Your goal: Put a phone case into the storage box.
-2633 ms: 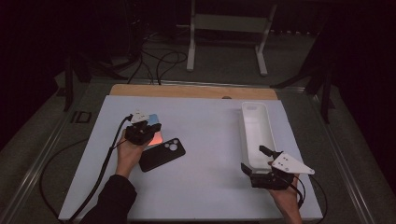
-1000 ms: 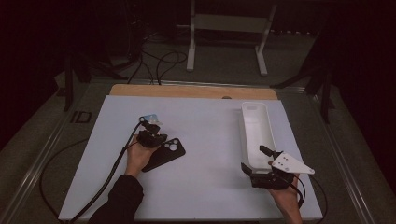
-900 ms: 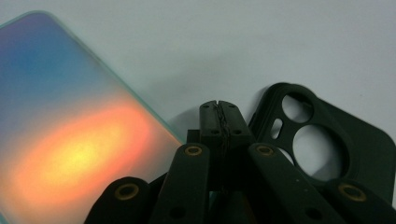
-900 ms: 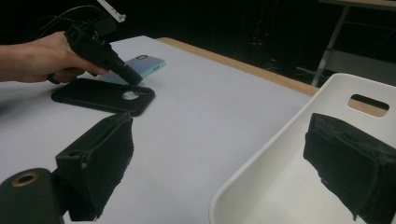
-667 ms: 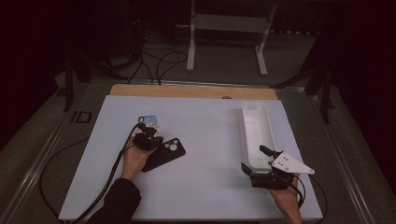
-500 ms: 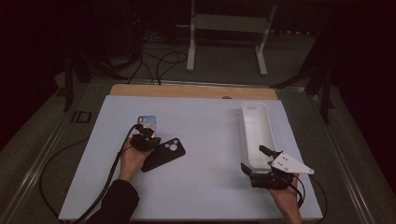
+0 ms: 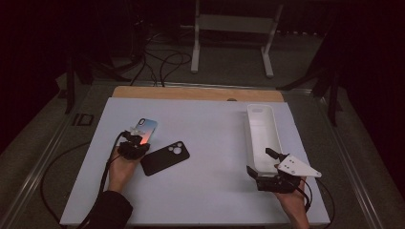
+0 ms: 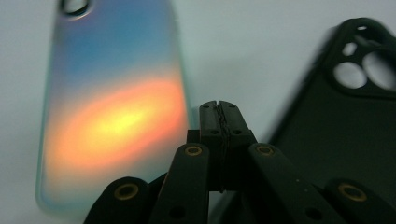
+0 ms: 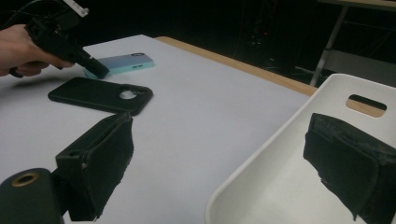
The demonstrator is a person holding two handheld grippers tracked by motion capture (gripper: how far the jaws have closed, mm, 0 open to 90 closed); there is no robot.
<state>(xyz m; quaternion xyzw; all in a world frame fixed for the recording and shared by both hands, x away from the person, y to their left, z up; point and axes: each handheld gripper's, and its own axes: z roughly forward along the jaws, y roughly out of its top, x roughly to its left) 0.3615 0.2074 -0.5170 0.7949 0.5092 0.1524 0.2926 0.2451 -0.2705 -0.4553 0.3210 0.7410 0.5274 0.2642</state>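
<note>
Left gripper view: glossy iridescent phone case (image 8: 112,116), matte black case (image 8: 345,135).

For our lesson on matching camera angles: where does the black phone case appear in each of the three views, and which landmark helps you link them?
High view: the black phone case lies left of centre on the white table.
Left gripper view: black phone case at the right edge, beside the shut jaws.
Right gripper view: black phone case at upper left, beyond the left jaw.
Shared landmark: the colourful phone case next to it.
</note>
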